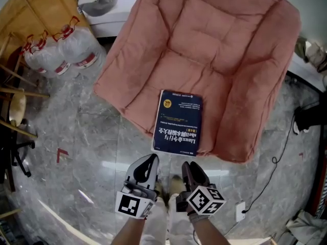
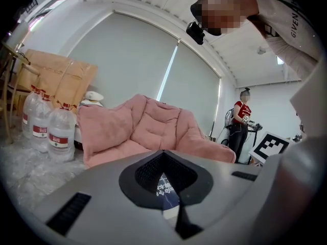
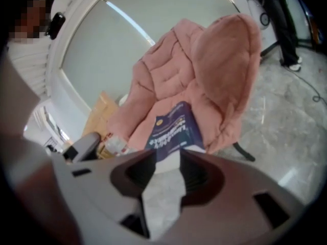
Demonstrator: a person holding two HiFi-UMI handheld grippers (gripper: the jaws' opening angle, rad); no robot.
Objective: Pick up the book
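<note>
The armchair (image 1: 204,45) is covered in pink plush cloth, matt and softly quilted. The cover of the book (image 1: 177,121) is seen to be smooth and faintly glossy in dark blue, and its page edges are plain white paper. The floor (image 1: 87,152) is laid in grey veined stone, polished so that light is mirrored in it. The water bottles (image 1: 61,50) are made of clear plastic with red labels. The left gripper (image 1: 151,160) and right gripper (image 1: 187,166) are moulded in smooth matt grey plastic and fitted with darker ribbed pads (image 2: 145,173).
</note>
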